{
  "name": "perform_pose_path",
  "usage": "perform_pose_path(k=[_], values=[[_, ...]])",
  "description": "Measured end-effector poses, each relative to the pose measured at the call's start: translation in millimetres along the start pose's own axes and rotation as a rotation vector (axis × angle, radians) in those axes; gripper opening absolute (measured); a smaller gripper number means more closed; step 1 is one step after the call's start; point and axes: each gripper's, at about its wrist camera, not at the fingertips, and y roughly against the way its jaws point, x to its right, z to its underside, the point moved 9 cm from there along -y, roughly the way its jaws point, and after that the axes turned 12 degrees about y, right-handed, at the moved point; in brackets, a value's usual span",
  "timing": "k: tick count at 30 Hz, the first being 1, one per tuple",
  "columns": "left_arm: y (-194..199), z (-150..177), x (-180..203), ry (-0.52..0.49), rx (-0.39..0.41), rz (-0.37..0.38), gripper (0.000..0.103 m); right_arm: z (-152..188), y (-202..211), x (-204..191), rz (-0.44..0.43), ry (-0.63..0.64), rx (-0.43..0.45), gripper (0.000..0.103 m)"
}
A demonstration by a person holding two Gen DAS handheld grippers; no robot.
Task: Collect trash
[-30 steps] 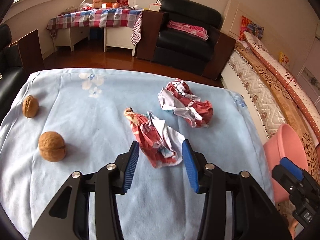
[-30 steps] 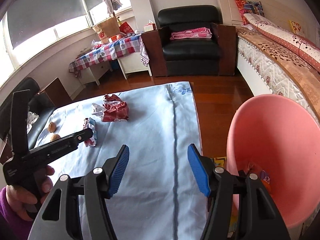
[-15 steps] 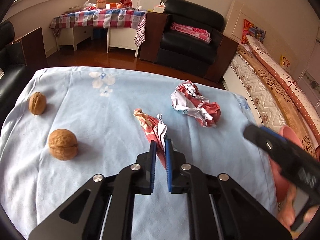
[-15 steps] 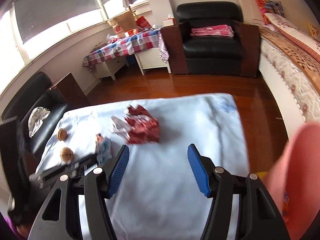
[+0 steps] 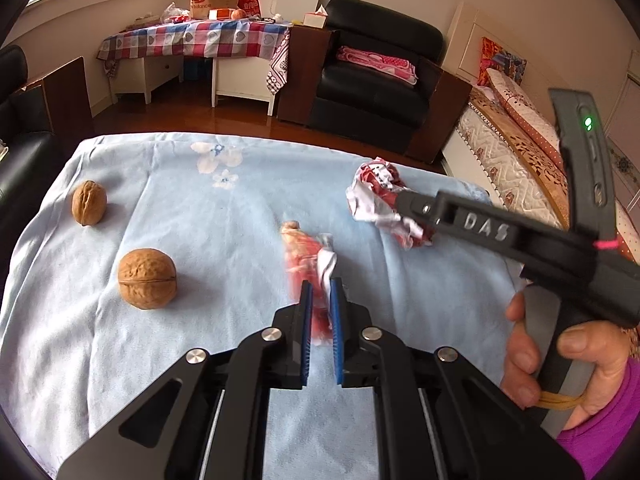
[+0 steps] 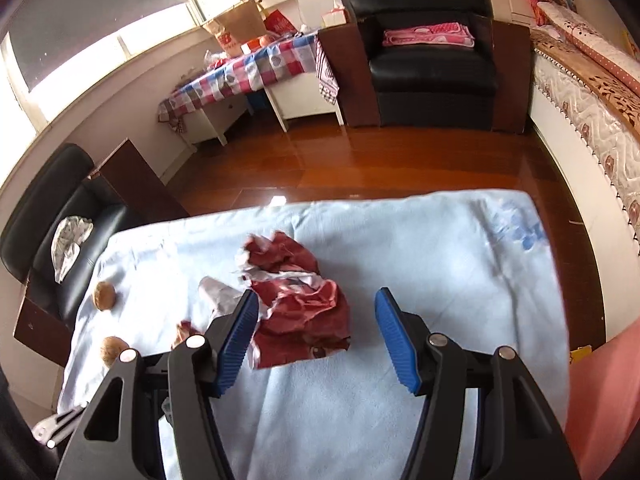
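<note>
Both wrist views look steeply down, sharing the blue cloth (image 5: 200,208).

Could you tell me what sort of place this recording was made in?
Most likely a lived-in home, a combined bedroom and sitting room: a black armchair stands beside a quilted bed, and a side table under a checked cloth sits by the window.

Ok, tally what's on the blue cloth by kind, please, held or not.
Crumpled wrappers: 2, the near wrapper pinched in the left gripper and the far wrapper loose ahead of the right gripper, whose jaws are closing.
Walnuts: 2, near walnut, far walnut.
Total: 4
</note>
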Motion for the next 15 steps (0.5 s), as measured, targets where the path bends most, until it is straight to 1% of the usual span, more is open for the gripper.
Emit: perform_pose_path(k=[1,2,3,4,8,15], values=[[0,0,-1,-0.002,0.001,-0.006,0.008,3,-4,-2,-0.014,0.006,-0.017,0.042],[-1,0,-2,-0.004,0.002,-0.012,0.008,6,-7,-4,-0.023,0.007,-0.03,0.038],[-1,0,-2,-0.005,0.001,-0.018,0.008,8,-8,-5,-0.016,0.013,-0.032,0.036],[-1,0,-2,-0.003,0.0,-0.022,0.008,10,-6,-7,-0.006,0.024,-0.028,0.032],[0,0,-4,0.002,0.001,-0.035,0.008,15,2,-10,-0.028,0.015,-0.021,0.028],[9,1,2,-0.011,0.017,-0.045,0.008,28,50,-6,-0.007,0.005,0.042,0.028]])
